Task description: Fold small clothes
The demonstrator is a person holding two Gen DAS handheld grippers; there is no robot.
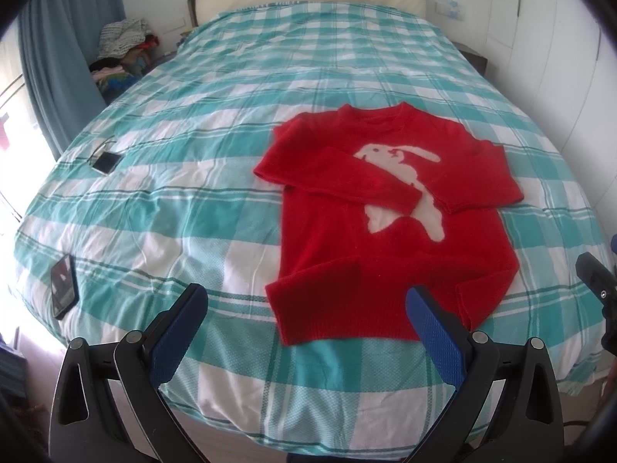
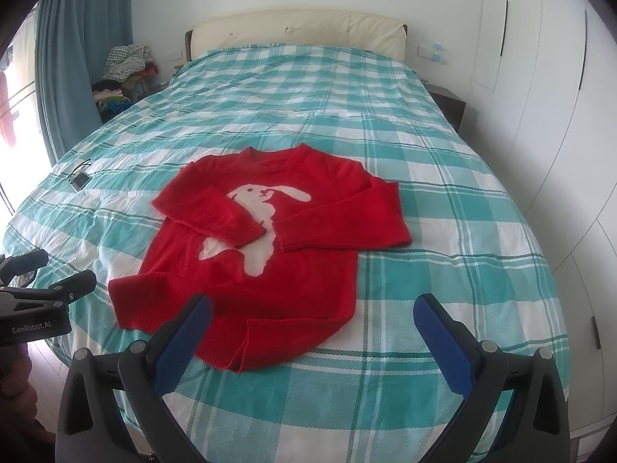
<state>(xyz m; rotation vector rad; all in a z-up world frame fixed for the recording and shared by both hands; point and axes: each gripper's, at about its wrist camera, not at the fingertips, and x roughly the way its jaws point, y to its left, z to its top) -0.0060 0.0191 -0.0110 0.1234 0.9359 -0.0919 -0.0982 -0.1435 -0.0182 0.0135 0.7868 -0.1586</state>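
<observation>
A small red sweater (image 1: 370,254) with a white rabbit on its front lies flat on the teal-and-white checked bed, collar away from me. Both sleeves are folded in across the chest. It also shows in the right wrist view (image 2: 270,270). My left gripper (image 1: 308,308) is open and empty, hovering over the bed's near edge just short of the sweater's hem. My right gripper (image 2: 312,316) is open and empty, hovering near the hem's right side. The left gripper's body (image 2: 38,301) shows at the left edge of the right wrist view, and the right gripper's body (image 1: 597,281) at the right edge of the left wrist view.
A dark phone (image 1: 63,285) lies at the bed's left edge. A small white device with a cable (image 1: 105,161) lies farther up the left side. A pile of clothes (image 1: 123,50) stands beside the headboard. White wardrobe doors (image 2: 540,77) line the right.
</observation>
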